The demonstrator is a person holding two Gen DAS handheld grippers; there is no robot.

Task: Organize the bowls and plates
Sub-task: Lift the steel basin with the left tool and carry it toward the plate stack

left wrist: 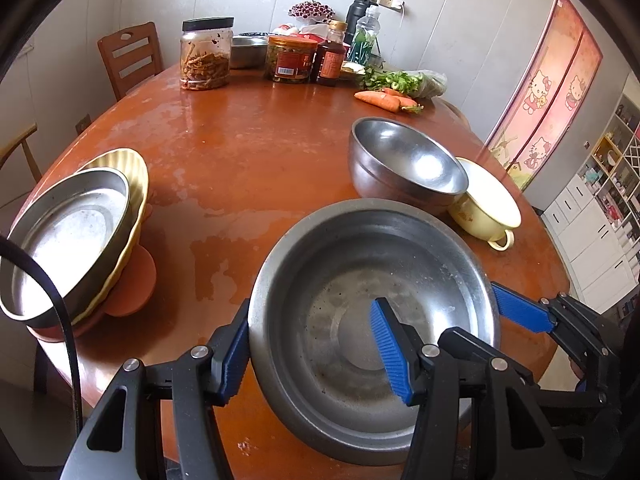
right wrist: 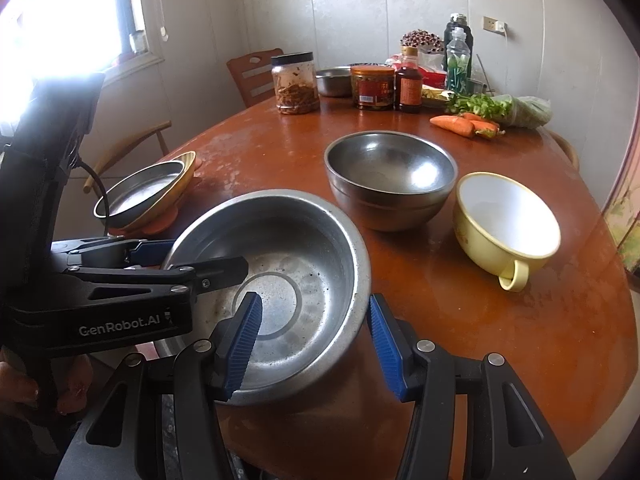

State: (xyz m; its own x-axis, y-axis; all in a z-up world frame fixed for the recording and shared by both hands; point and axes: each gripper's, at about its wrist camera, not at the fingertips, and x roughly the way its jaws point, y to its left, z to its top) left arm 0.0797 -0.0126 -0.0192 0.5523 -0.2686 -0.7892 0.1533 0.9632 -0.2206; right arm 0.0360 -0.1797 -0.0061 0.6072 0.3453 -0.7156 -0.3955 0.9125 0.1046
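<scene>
Both jaws apparently clamp the round, scuffed steel basin (left wrist: 372, 320).

Daylight is let in through a window (right wrist: 68, 12) that's totally blown out in the right wrist view. Soft glare is seen on the desk (left wrist: 248, 148), and edges are bent and darkened by fisheye distortion.

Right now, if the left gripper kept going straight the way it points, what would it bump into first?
The left gripper already straddles the rim of the big steel basin, so it would likely hit the basin's inside first.
</scene>
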